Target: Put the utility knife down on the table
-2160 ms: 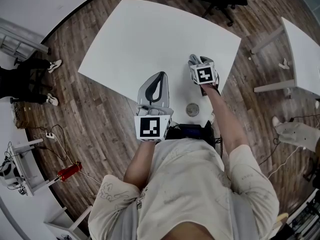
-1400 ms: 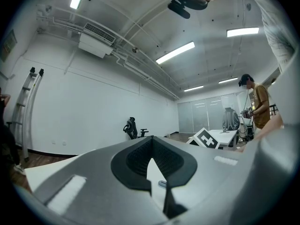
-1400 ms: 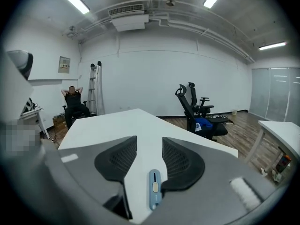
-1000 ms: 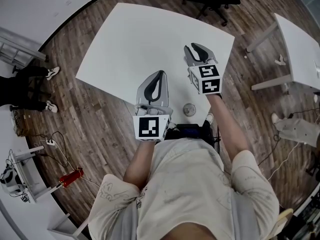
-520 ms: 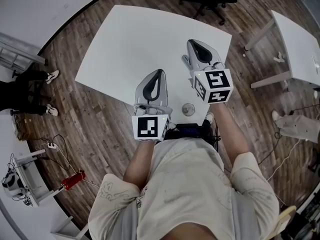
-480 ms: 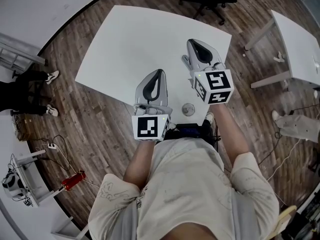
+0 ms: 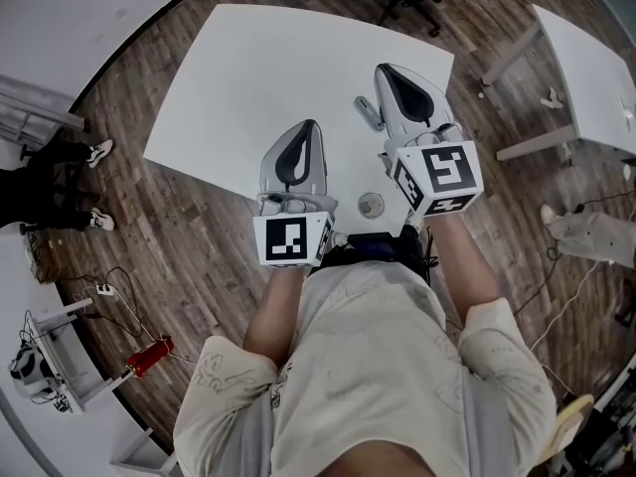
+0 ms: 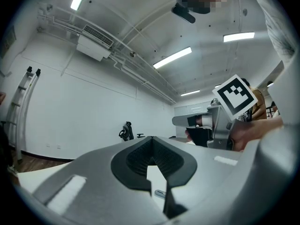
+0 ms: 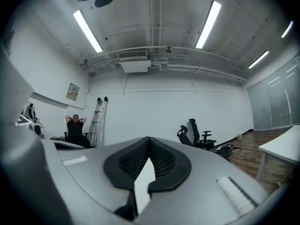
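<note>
Found the utility knife (image 7: pixel 368 113) lying flat on the white table (image 7: pixel 248 78), near the table's right edge, gripped by nothing. Noted the right gripper (image 7: pixel 388 72) raised above the table just beside the knife, jaws closed and empty. Noted the left gripper (image 7: pixel 305 127) over the table's near edge, jaws likewise closed on nothing. Saw a small round disc (image 7: pixel 371 204) at the table's near edge.

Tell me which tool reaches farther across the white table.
The right tool: its tip lies farther across the table than the left tool does.
</note>
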Demonstrator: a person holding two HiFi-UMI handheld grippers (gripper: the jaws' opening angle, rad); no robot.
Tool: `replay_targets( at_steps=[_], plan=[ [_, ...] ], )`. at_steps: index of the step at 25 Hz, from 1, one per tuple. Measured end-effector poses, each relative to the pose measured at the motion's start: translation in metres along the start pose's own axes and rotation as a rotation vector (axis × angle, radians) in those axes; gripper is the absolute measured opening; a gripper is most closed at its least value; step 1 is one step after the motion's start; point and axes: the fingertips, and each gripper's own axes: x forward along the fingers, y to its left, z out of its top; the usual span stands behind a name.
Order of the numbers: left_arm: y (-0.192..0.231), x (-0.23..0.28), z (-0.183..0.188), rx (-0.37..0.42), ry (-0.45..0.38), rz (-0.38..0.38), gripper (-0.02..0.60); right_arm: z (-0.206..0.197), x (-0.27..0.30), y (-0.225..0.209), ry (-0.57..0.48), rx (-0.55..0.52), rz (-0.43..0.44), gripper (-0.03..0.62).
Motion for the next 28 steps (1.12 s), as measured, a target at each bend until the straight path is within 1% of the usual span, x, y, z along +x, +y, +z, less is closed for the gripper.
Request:
replay_targets(
  at_steps=[7, 11, 18, 28],
  plan=[
    [-0.009, 0.007, -0.014, -0.005, -0.004, -0.016, 0.018, -0.013, -0.017, -0.009, 0.001, -0.017, -0.024, 0.006],
    [-0.012, 0.009, -0.014, -0.009, -0.003, -0.028, 0.018, -0.01, -0.026, -0.011, -0.005, -0.018, -0.039, 0.006],
    [-0.019, 0.009, -0.017, -0.013, -0.008, -0.04, 0.018, -0.005, -0.041, -0.013, -0.026, -0.048, -0.057, 0.006],
    [-0.022, 0.013, -0.022, -0.018, -0.012, -0.061, 0.018, -0.007, -0.059, -0.011, -0.041, -0.063, -0.073, 0.006]
  ],
)
